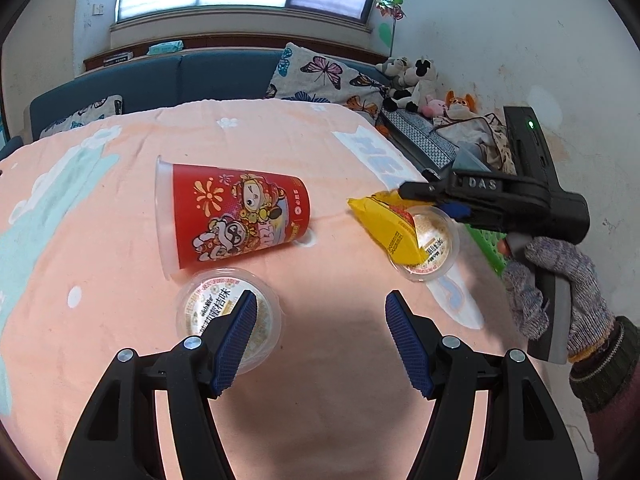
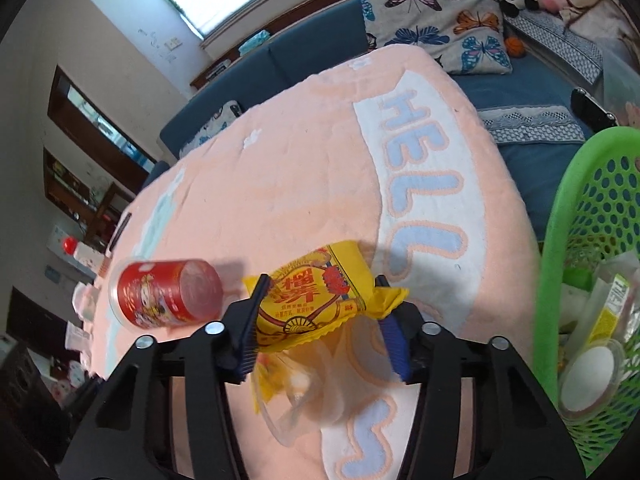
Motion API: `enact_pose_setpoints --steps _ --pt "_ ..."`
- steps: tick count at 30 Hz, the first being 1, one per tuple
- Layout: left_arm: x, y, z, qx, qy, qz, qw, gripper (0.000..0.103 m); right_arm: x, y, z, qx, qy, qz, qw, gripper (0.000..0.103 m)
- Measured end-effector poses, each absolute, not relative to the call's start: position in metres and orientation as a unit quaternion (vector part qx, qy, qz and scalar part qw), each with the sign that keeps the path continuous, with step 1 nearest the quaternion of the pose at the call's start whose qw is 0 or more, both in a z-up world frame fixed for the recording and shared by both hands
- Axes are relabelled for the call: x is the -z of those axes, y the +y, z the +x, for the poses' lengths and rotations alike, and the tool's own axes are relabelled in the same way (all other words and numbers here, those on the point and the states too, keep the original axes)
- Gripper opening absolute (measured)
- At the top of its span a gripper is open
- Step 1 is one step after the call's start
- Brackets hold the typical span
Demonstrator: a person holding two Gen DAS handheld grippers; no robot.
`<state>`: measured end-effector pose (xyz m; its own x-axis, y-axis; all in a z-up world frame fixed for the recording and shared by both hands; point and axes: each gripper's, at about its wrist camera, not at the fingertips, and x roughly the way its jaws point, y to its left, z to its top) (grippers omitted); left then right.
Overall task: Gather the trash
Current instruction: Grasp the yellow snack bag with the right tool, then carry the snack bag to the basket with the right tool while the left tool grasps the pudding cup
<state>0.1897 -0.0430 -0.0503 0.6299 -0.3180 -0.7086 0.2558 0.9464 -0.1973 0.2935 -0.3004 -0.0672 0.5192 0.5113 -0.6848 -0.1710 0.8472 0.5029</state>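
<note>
My right gripper is shut on a yellow snack wrapper, its pads pressing the packet's two ends. In the left wrist view the same gripper holds that wrapper tilted over a small clear cup. A red printed cup lies on its side on the peach blanket. My left gripper hangs open above the blanket with nothing between its fingers. A second small clear cup sits just outside and partly behind its left finger.
A green mesh basket stands off the table's right edge and holds a white-lidded cup and other wrappers. A gloved hand grips the right tool. A blue sofa with butterfly pillows and plush toys lies behind the table.
</note>
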Motion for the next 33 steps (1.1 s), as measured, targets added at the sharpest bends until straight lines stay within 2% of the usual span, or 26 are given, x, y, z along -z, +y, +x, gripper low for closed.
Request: enact_pose_setpoints --steps 13,23,33 --pt "0.056 -0.057 0.191 0.175 0.409 -0.036 0.895 0.065 0.034 -0.293 0.297 -0.201 0.398 0.176 0.878 0.045" --pt "0.053 -0.097 0.206 0.211 0.413 -0.017 0.886 0.065 0.006 -0.334 0.268 -0.174 0.359 0.165 0.902 0.045" --pt "0.054 -0.151 0.236 0.248 0.419 0.024 0.873 0.074 0.001 -0.396 0.237 -0.111 0.349 0.157 0.917 0.045"
